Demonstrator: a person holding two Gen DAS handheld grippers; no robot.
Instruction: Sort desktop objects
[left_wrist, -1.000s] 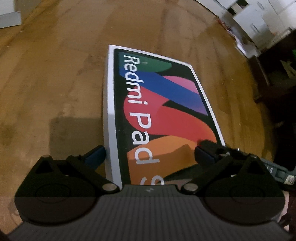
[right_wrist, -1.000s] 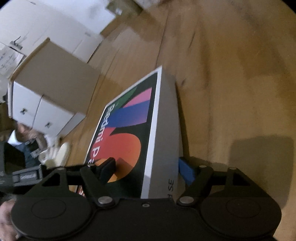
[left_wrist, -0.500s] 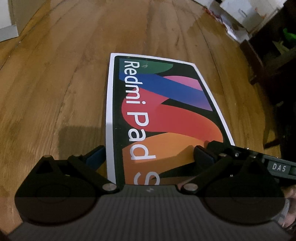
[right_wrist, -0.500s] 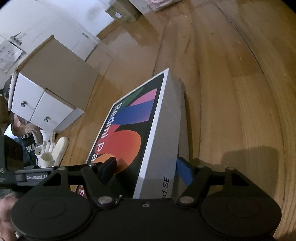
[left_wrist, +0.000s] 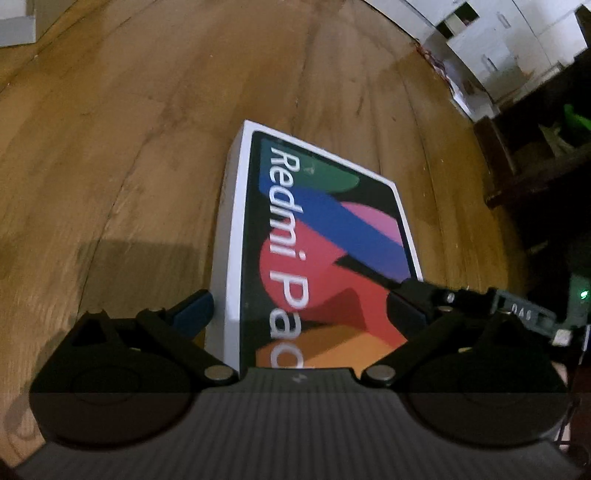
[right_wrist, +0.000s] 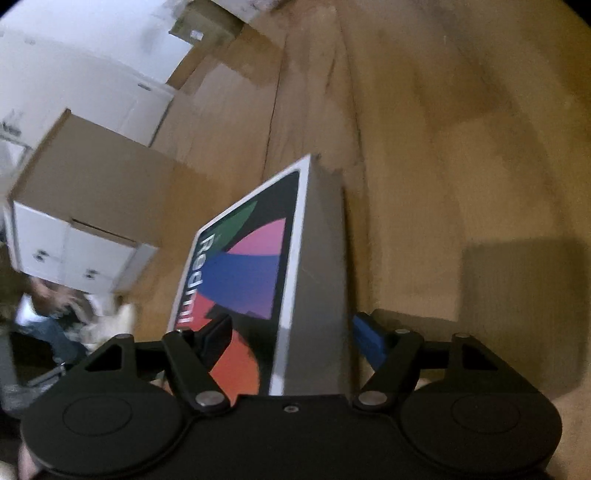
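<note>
Your two tongs straddle the same tablet box (left_wrist: 325, 258) on the wooden worktop (left_wrist: 129, 147) — a flat white carton with a black face, bright colour swirls and large white lettering. Your left tongs (left_wrist: 299, 306) reach across the box's near end: the left finger sits just off its white side wall, the right finger at the opposite long edge, though whether the pads (left_wrist: 194, 312) actually press the cardboard cannot be told through the blur.

From the other side, your right tongs (right_wrist: 291, 338) span the box's thickness, one black finger over the printed face and one blue-padded finger (right_wrist: 367, 339) beside the grey side wall. Their jaws are opening at this moment, with the box between them and a narrow gap showing at the blue pad. In this view the box appears tipped, its printed face turned away to the left.

Beyond it stand a brown cardboard carton (right_wrist: 99, 184) and white cabinets (left_wrist: 491, 51) — and, low at the left edge, a seated person (right_wrist: 48, 314), blurred.
</note>
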